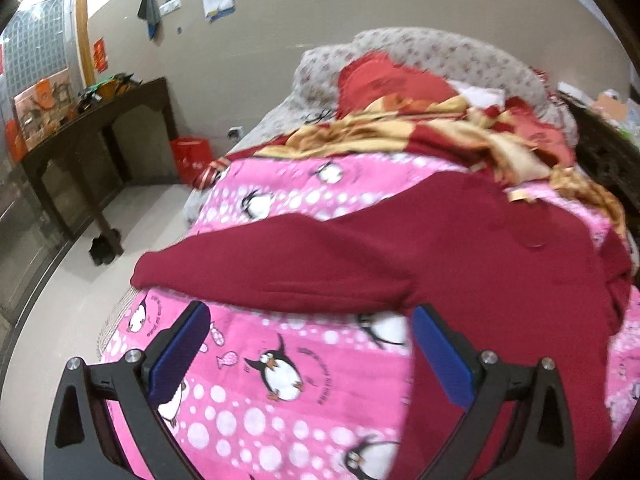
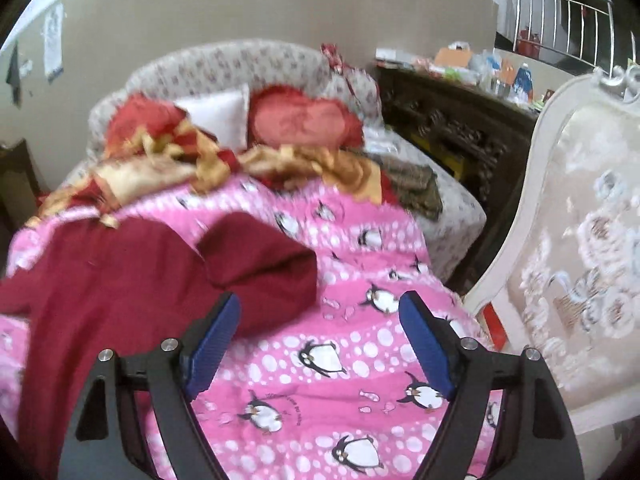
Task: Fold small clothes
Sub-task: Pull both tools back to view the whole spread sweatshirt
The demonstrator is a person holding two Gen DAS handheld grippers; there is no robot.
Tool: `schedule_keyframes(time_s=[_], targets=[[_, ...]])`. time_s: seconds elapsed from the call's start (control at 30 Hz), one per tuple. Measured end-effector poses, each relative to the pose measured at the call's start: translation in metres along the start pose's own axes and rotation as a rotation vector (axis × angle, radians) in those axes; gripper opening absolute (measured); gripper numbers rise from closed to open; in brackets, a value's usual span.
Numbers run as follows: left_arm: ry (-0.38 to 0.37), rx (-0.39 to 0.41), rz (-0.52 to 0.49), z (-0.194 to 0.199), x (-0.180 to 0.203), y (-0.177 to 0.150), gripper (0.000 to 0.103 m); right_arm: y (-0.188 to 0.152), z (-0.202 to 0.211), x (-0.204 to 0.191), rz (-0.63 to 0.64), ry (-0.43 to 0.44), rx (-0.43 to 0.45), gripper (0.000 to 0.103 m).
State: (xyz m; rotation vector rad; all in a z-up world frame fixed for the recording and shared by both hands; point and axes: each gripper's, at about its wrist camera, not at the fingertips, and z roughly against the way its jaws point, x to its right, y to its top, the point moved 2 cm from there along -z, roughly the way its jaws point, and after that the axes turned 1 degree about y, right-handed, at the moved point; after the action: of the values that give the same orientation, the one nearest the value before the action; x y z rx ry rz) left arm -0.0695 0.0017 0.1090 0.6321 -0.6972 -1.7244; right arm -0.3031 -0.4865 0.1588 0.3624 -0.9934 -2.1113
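Observation:
A dark red sweater (image 1: pixel 460 252) lies spread on the pink penguin blanket (image 1: pixel 280 380), one sleeve reaching left toward the bed's edge. My left gripper (image 1: pixel 310 320) is open above the blanket, just below that sleeve, with nothing between its blue pads (image 1: pixel 180 352). In the right wrist view the same sweater (image 2: pixel 112 280) lies at the left, its other sleeve (image 2: pixel 264 272) folded over. My right gripper (image 2: pixel 320 312) stands open over the pink blanket (image 2: pixel 340 360), its left pad close beside the sleeve end, holding nothing.
A rumpled gold and red cover (image 1: pixel 420 128) and red pillows (image 2: pixel 304 120) lie at the head of the bed. A dark wooden table (image 1: pixel 92 136) and red bin (image 1: pixel 190 156) stand left. A pale upholstered chair (image 2: pixel 572 272) and carved dark cabinet (image 2: pixel 452 128) stand right.

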Motion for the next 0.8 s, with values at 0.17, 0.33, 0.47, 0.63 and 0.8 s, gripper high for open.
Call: schedule_keyframes(time_s=[0.17, 0.33, 0.47, 0.63, 0.8], targets=[[-0.060, 0.021, 0.002, 0.038, 0.020, 0.006, 0.103, 0.019, 0.056, -0.013, 0.024, 0.077, 0.059, 0.089], [-0.102, 0.054, -0.038, 0.062, 0.046, 0.005, 0.103, 0.010, 0.077, -0.063, 0.151, 0.065, 0.072, 0.090], [-0.135, 0.046, -0.059, 0.070, 0.066, -0.002, 0.103, -0.012, 0.068, -0.109, 0.172, 0.076, 0.050, 0.090], [-0.151, 0.048, -0.087, 0.075, 0.083, -0.013, 0.103, -0.037, 0.052, -0.156, 0.195, 0.070, 0.026, 0.089], [-0.173, -0.001, -0.098, 0.063, 0.090, -0.028, 0.103, -0.057, 0.036, -0.183, 0.261, 0.042, -0.040, 0.089]])
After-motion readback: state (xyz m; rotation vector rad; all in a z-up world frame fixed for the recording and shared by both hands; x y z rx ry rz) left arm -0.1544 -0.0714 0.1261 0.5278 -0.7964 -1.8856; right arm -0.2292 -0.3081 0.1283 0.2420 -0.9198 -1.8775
